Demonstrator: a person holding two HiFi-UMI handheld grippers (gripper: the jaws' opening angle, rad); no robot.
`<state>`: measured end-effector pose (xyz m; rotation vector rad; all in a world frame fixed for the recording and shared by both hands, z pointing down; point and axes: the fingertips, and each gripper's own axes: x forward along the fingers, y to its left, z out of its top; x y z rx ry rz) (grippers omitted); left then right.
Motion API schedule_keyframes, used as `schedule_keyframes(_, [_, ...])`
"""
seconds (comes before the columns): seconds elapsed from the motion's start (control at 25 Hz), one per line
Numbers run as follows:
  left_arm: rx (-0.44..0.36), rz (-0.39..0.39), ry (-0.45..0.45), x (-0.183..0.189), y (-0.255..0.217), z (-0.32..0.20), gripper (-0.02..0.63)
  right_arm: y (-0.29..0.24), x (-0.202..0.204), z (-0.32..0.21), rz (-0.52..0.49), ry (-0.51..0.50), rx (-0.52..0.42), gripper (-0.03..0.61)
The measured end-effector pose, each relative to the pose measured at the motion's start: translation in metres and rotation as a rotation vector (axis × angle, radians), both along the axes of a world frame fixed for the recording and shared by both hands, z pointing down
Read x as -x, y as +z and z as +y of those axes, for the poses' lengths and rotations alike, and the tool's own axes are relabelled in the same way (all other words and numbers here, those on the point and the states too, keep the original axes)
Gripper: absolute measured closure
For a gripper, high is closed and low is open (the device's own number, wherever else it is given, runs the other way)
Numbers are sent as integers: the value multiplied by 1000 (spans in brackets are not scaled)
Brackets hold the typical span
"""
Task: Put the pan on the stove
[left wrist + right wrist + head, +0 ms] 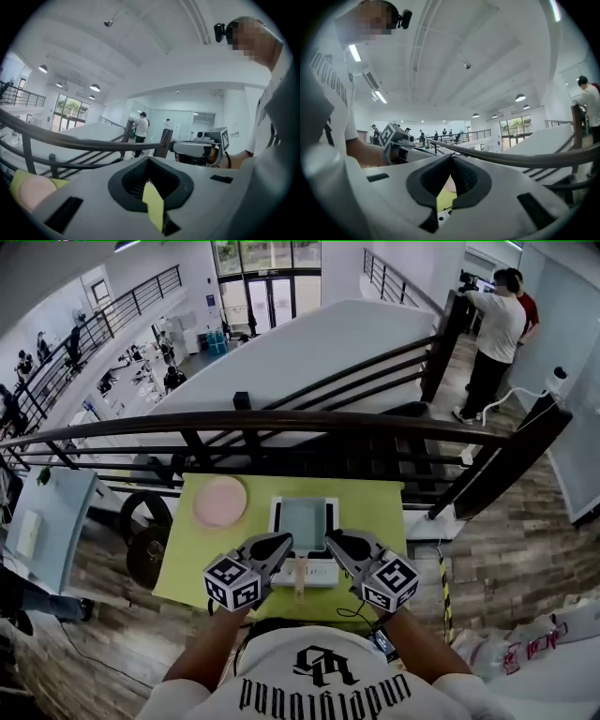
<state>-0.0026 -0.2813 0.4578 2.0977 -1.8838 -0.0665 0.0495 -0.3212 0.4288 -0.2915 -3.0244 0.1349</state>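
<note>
Left gripper (284,541) and right gripper (332,539) are hovering, jaws together, empty. The pan (303,524) is looking rigid and light; grip its handle (300,577) at 6 o'clock.

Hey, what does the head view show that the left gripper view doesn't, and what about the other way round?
Only the head view: the white stove, and the left gripper seen whole, marker cube included, shut and empty.
Only the left gripper view: the ceiling lamps and the camera on the person's head.
Both: the pink plate, the yellow-green table, the dark railing, the right gripper, also shut, and a standing person in a white shirt.
</note>
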Motion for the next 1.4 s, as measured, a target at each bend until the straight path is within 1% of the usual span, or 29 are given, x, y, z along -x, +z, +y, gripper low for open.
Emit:
schedule_keyframes(0.08, [-8,-32,18,-3,-8,4,612,-3,0,4,-3,6,-20,580])
schedule_keyframes(0.2, [-30,-51,35,-3,-18,13,612,0,1,11,0,18,-19,580])
schedule_keyframes(0.28, [-42,-53,44,1,-20,21,612,4,2,18,3,32,-20,580])
schedule_keyframes(0.4, [-51,-33,62,7,-17,41,612,7,5,36,9,54,-17,580])
schedule_keyframes(0.56, [-53,-15,80,14,-17,82,612,3,12,68,9,85,20,580])
schedule_keyframes(0.72, [-46,-17,101,21,-19,132,612,-4,20,110,-1,116,16,580])
schedule_keyframes(0.88, [-39,-17,125,20,-11,183,612,-2,18,156,-4,152,17,580])
schedule_keyframes(0.96, [-35,7,144,21,-6,202,612,2,16,174,4,175,21,580])
schedule_keyframes(1.04, [-33,62,167,20,-1,218,612,7,13,191,17,196,30,580])
schedule_keyframes(1.12, [-32,94,193,15,4,229,612,10,6,204,26,216,36,580])
schedule_keyframes(1.28, [-10,100,242,-4,11,239,612,13,-13,220,35,253,36,580])
schedule_keyframes(1.4, [-22,89,257,-18,7,246,612,9,-30,224,23,268,25,580])
